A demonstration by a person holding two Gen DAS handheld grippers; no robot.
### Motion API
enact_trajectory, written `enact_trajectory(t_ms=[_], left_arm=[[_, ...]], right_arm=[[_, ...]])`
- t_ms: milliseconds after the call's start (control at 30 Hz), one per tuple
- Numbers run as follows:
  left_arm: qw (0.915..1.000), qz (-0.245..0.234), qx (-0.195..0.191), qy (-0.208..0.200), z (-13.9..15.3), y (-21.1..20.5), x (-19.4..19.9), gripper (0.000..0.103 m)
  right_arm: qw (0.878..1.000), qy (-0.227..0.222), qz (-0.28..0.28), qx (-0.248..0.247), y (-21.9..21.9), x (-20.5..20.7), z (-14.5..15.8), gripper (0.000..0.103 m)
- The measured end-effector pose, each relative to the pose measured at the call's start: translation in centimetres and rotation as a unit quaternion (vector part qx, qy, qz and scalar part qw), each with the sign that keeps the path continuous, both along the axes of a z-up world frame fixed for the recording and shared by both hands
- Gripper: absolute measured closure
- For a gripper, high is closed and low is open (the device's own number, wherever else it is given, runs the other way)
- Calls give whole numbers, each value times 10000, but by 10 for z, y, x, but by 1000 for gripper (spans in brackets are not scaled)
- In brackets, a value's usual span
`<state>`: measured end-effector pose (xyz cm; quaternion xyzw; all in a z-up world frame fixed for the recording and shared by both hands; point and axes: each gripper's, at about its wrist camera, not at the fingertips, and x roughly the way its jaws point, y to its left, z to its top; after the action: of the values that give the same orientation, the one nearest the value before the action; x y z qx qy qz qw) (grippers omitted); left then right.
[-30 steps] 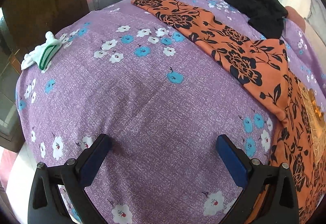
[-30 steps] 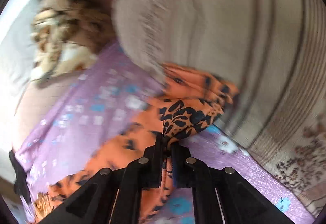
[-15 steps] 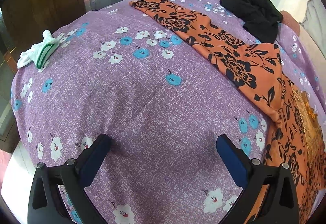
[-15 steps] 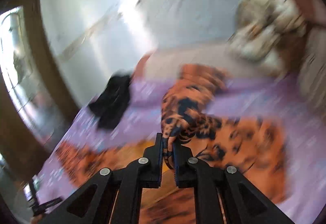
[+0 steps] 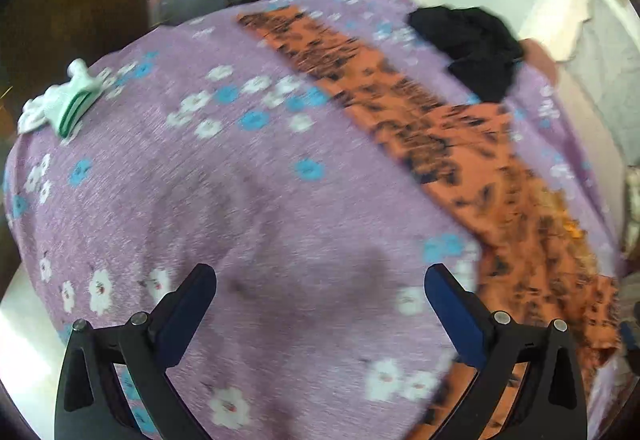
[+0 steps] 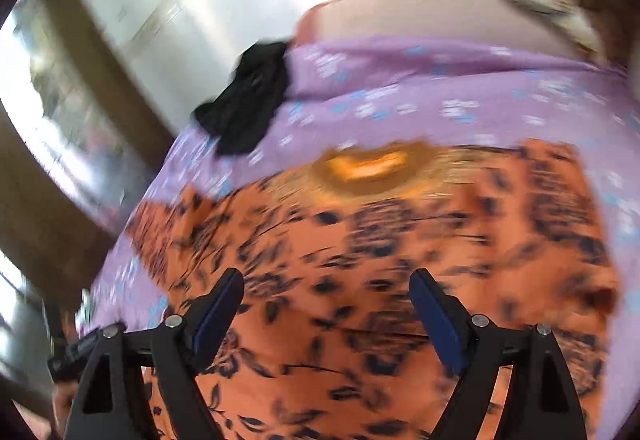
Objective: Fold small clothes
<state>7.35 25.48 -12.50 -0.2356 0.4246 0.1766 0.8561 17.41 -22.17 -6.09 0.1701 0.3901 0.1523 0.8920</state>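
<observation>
Since 1 s ago our right gripper has let go of the orange cloth with black flower print and swung across; its jaws are opening, w/ nothing between them. That cloth now lies spread on the purple flowered bedsheet, partly doubled over. Left gripper hangs wide apart over bare sheet, holding nothing. Risk as we judge it: the dropped layer may land skewed or wrinkled, since it was released mid-swing, so edges won't line up for the next fold
</observation>
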Motion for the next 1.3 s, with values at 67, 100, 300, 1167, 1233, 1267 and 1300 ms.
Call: enact_trajectory(t_ms=[67,100,300,1167,1233,1267,1300], left_arm=[[9982,-452,170,-370,24,-24,0,0],[9961,-693,231,-503,34,-36,2,0],[9522,-2792,-870,-881,68,-149,69,0],[9634,-2417,-1155,121,18,-186,147,101],[9629,-2453,-1090,280,13,-190,153,78],[9631,-2455,-1053,330,10,-192,156,51],[9653,-2414,-942,324,10,-191,158,43]], right_arm=[[9998,3,-158,118,-22,-11,-6,16],[9997,-9,-183,185,-36,-17,-10,16],[9982,-227,-261,481,-73,-44,-25,16],[9910,-35,-850,1032,-108,-36,-46,16],[9912,-78,-856,1011,-109,-37,-45,16],[9913,-105,-853,994,-109,-38,-44,16],[9914,-125,-846,989,-109,-38,-43,16]])
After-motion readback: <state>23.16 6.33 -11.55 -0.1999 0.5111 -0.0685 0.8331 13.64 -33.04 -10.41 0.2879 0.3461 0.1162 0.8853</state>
